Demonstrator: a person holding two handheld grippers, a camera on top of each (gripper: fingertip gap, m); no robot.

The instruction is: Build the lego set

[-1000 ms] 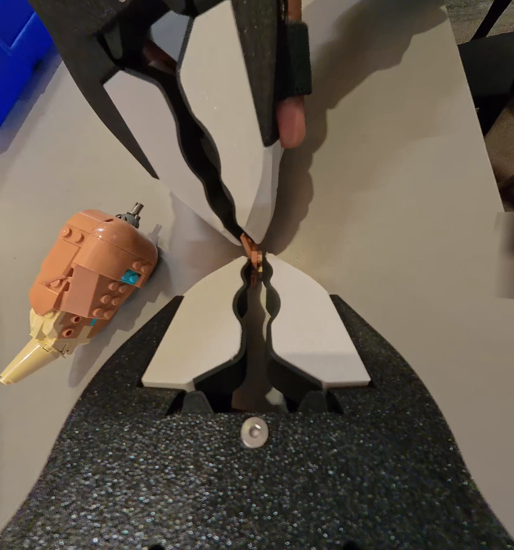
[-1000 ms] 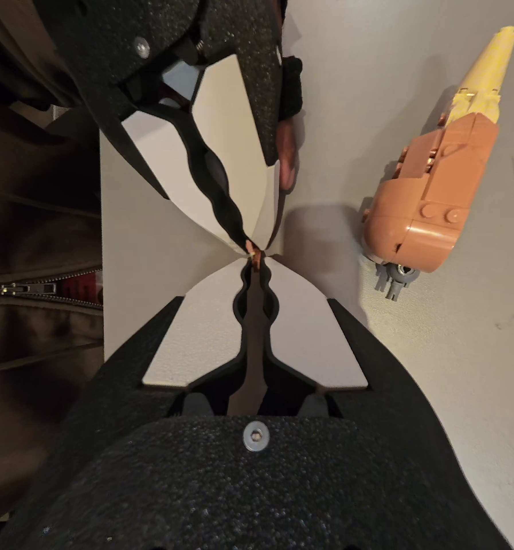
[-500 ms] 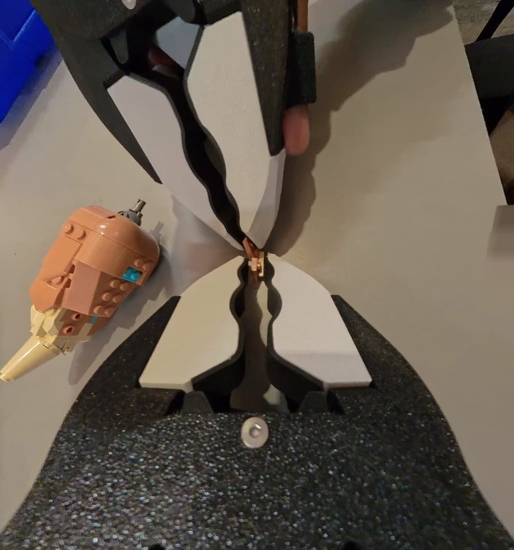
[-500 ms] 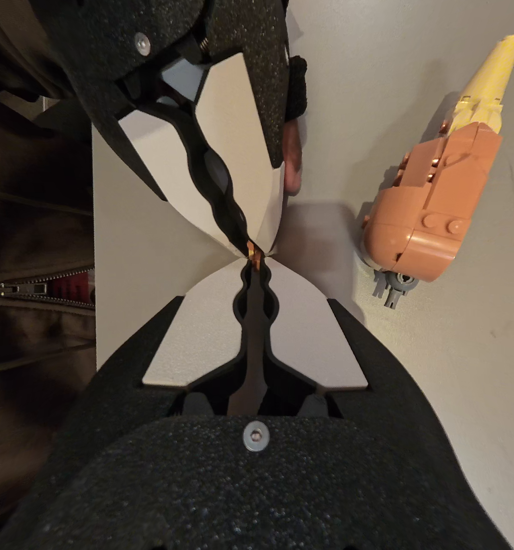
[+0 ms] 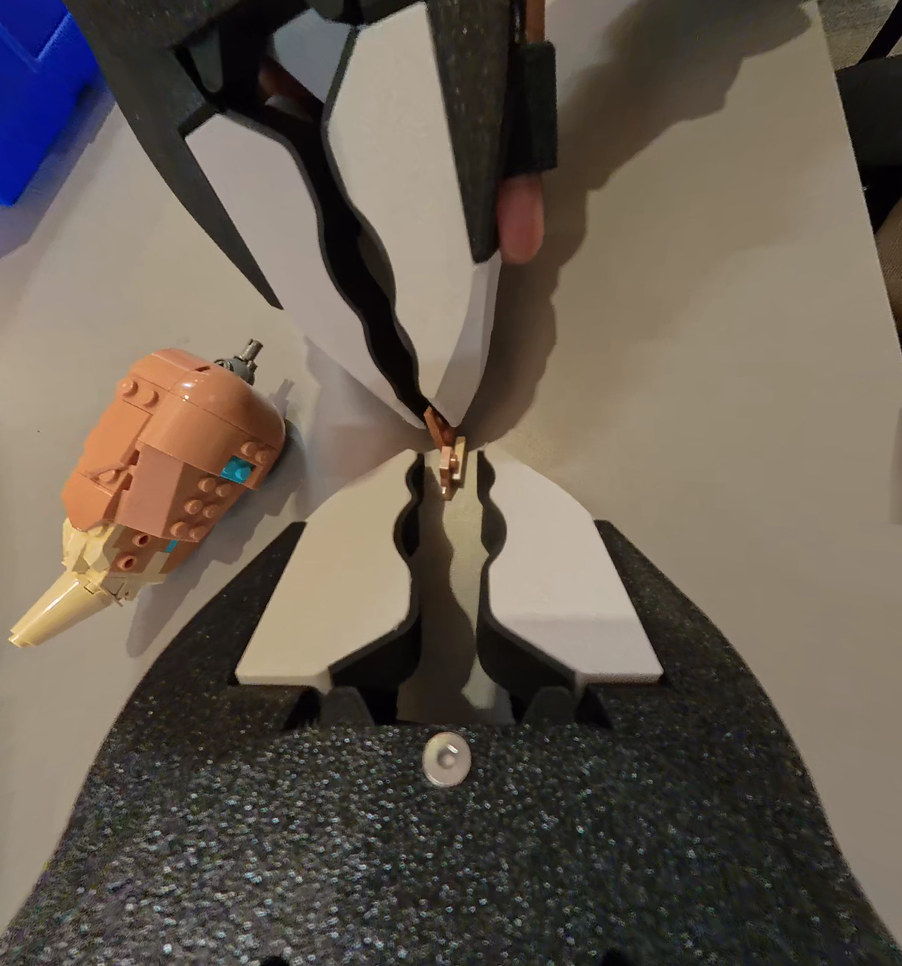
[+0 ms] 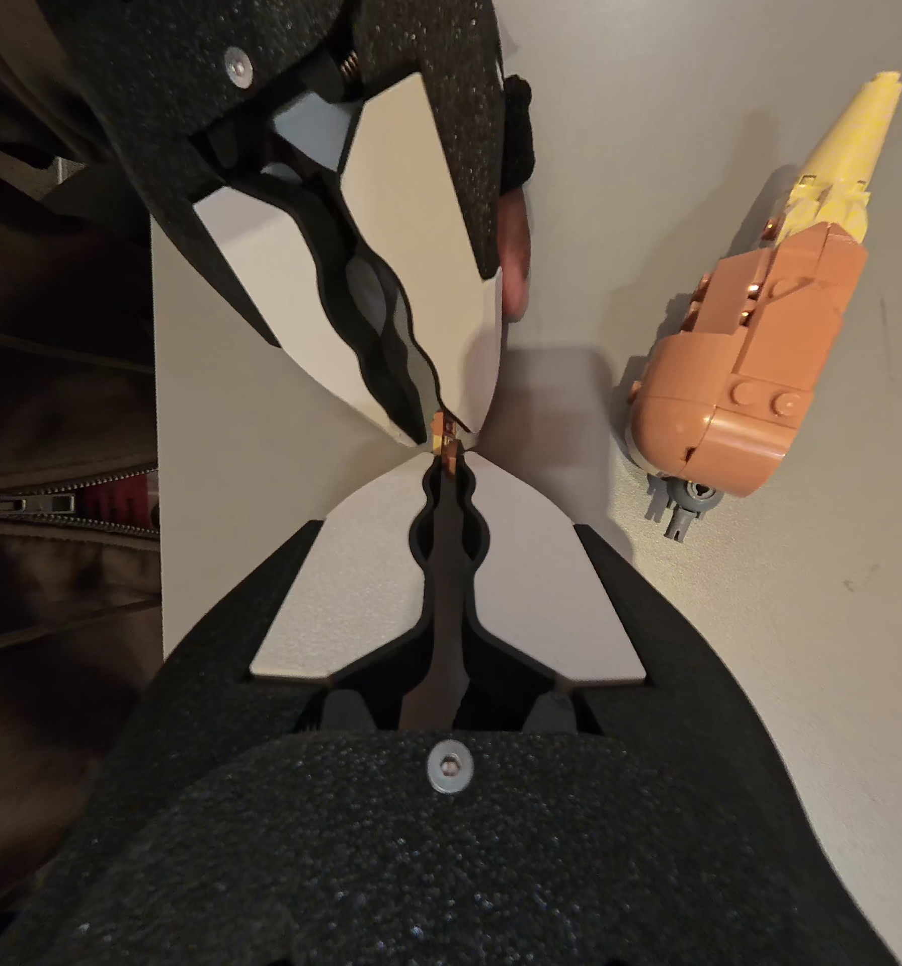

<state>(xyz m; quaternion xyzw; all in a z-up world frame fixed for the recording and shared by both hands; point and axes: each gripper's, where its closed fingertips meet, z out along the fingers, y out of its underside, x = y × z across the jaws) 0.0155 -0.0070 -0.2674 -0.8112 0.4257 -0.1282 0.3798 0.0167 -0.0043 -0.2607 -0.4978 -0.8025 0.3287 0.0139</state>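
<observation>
A small brown and tan lego piece (image 5: 453,465) sits where the two grippers meet tip to tip above the grey table. My right gripper (image 6: 449,460) is shut on it; in the left wrist view this gripper (image 5: 435,418) comes down from the top. My left gripper (image 5: 451,460) is open, with its fingertips on either side of the piece and a gap to each. In the right wrist view the left gripper (image 6: 443,431) shows parted around the piece (image 6: 446,426). The partly built brown and cream lego model (image 5: 177,460) lies on the table to the left; it also shows in the right wrist view (image 6: 741,397).
A blue bin (image 5: 15,94) stands at the far left corner. The table (image 5: 699,470) ends at the right, with dark furniture beyond. A person's dark zipped jacket (image 6: 46,470) is beyond the table edge. A person's fingertip (image 5: 519,219) rests on the right gripper.
My left gripper's fingers have spread apart and let go of the small piece. The right gripper still holds it. Both grippers have stayed almost in place.
</observation>
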